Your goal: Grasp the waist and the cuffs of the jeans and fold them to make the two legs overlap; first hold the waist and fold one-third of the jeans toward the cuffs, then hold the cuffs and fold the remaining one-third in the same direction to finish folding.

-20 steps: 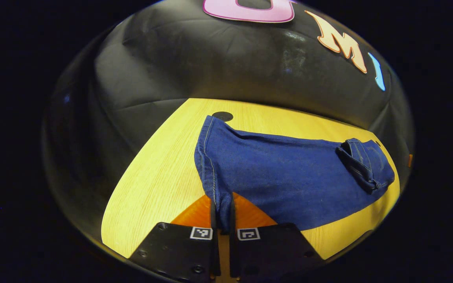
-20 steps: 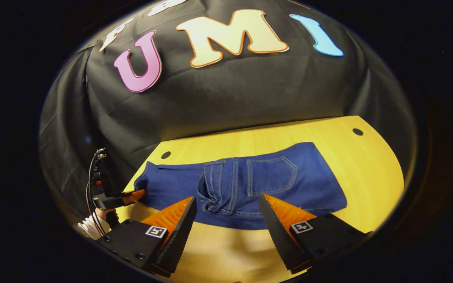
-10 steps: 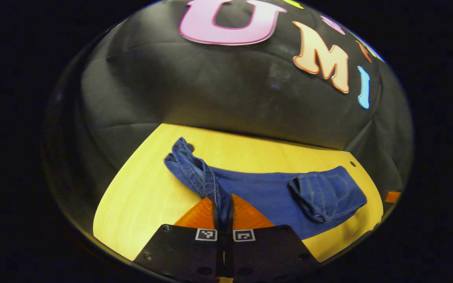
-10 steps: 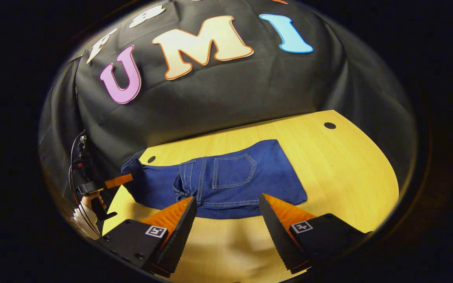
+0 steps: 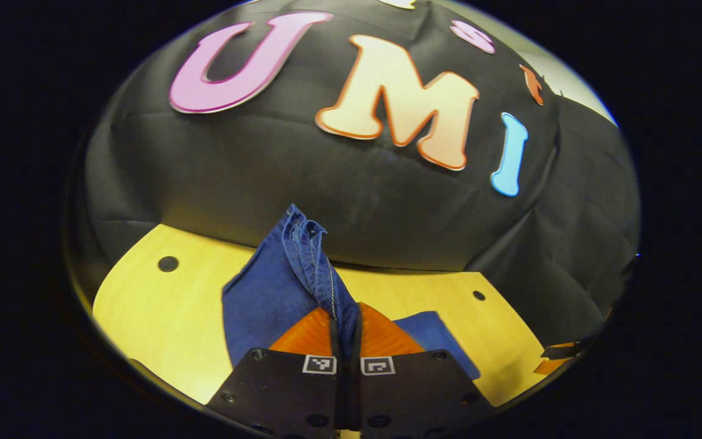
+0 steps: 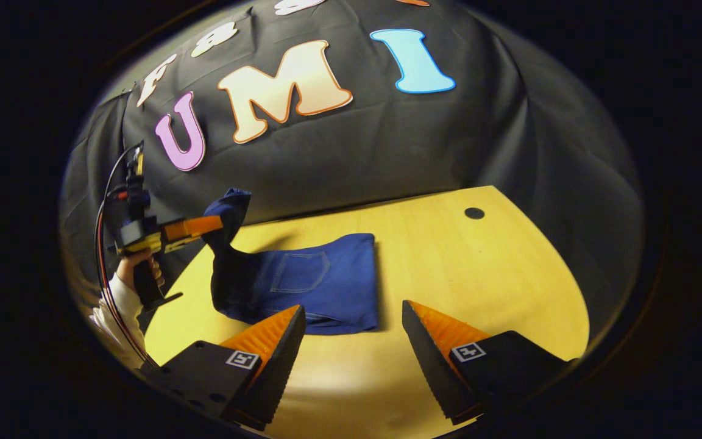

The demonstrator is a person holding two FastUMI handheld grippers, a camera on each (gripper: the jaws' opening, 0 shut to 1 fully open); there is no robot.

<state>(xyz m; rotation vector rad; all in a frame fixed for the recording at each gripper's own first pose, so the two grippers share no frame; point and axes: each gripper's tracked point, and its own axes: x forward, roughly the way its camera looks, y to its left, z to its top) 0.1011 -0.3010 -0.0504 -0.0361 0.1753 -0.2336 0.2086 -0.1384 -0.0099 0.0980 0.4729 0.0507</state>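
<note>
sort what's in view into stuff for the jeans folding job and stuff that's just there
Part of the job:
- jeans, cuff end lifted off the table
- left gripper, shut on the cuff end
- right gripper, open, above the table's near side

Just there:
- wooden table
- round holes in the tabletop
- black cloth wall

The left hand-held gripper (image 5: 345,326) is covering the pinched part of the jeans (image 5: 265,299) and the fabric below its fingers. The right hand-held gripper (image 6: 351,341) is hiding the worktop's (image 6: 479,274) near edge.
</note>
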